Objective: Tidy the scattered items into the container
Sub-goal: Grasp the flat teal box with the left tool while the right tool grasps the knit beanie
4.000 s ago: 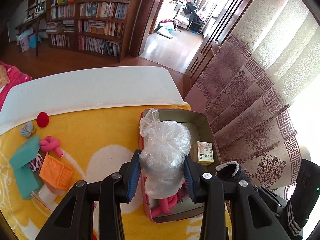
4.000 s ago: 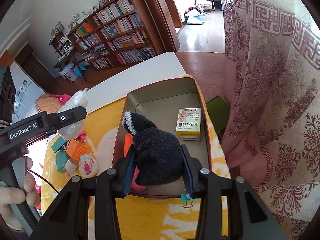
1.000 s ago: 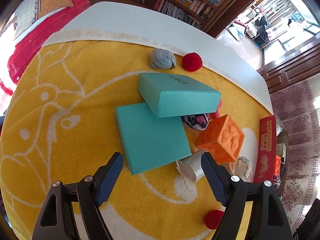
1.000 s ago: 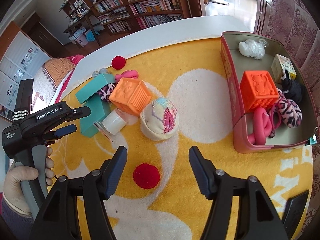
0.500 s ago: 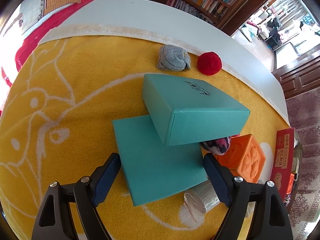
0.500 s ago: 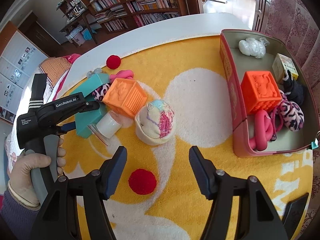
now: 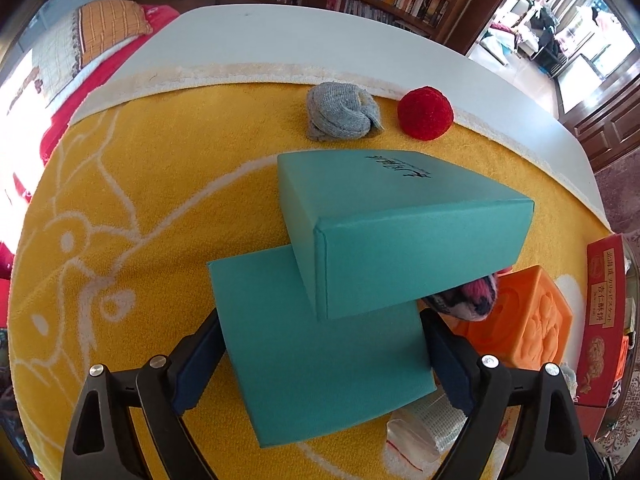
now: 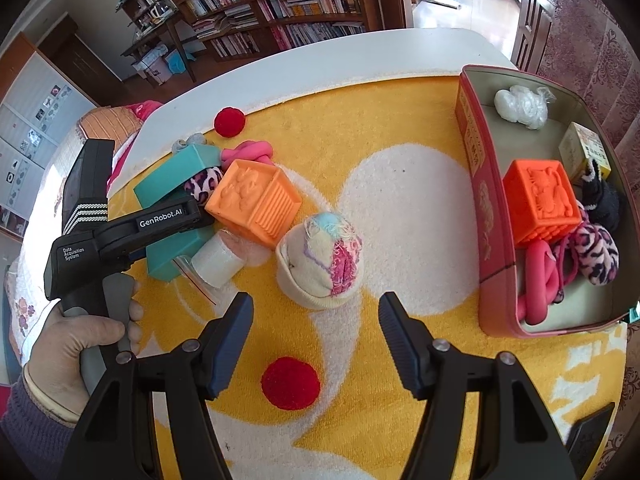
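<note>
Below, the left gripper is shown with jaws opening astride the flat teal lid, not yet gripped; the right gripper is held wide and empty above the yellow-covered surface, left of the red container

The teal box hides most of the leopard-print scrunchie; print on the red container is unreadable

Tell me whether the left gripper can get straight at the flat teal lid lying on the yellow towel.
Probably yes. The left gripper points down with its jaws opening, one on each side of the flat teal lid, nothing pinched yet. The teal box leans on the lid's far part, so lifting may tip it.
</note>
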